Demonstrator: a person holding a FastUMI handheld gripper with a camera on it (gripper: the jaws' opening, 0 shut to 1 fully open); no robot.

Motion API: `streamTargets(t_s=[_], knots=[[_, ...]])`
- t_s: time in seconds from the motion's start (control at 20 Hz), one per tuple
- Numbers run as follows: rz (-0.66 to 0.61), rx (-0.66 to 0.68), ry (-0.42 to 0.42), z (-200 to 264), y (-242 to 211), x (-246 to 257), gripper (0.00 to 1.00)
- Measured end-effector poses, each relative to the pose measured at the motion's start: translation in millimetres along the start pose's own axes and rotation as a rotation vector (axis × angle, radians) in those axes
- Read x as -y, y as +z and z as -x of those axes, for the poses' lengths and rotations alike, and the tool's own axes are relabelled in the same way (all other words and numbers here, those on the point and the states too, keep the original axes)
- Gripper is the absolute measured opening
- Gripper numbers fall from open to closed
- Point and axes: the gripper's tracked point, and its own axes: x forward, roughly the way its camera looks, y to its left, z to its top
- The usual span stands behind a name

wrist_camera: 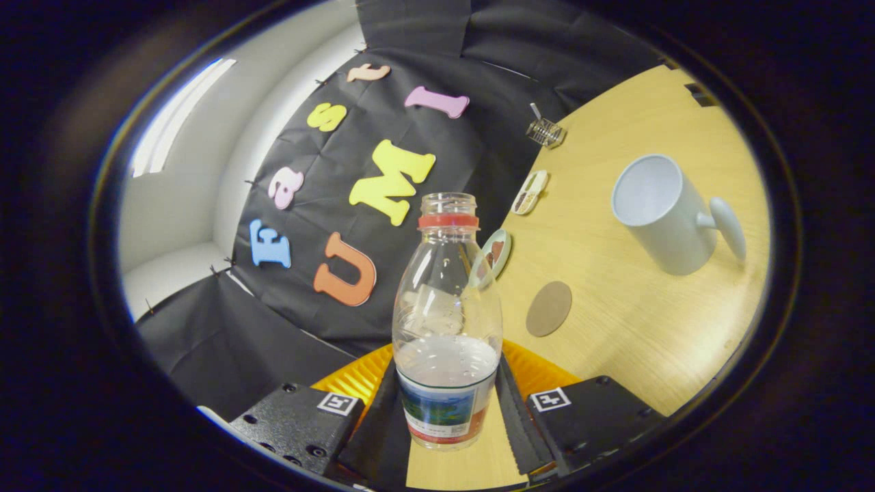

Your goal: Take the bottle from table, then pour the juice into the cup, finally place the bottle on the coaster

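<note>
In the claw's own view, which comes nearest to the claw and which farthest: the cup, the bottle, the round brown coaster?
1. Bottle: held between the claw's fingers, cap off.
2. Coaster: on the table just beyond, to the right.
3. Cup: farther right, past the coaster.

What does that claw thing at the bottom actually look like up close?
The claw has two long flat fingers with ridged, toothed inner faces. Each finger runs out from a blocky black mount studded with screw holes, and each mount carries a small square black-and-white marker tag. Behind the fingers sits a ribbed orange-yellow piece. No cables or sleeves are in sight.
</note>
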Motion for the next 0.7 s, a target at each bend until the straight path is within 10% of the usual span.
streamTargets(t_s=[0.7], knots=[[-0.279,0.040,0.060,1,39,-28,0.76]])
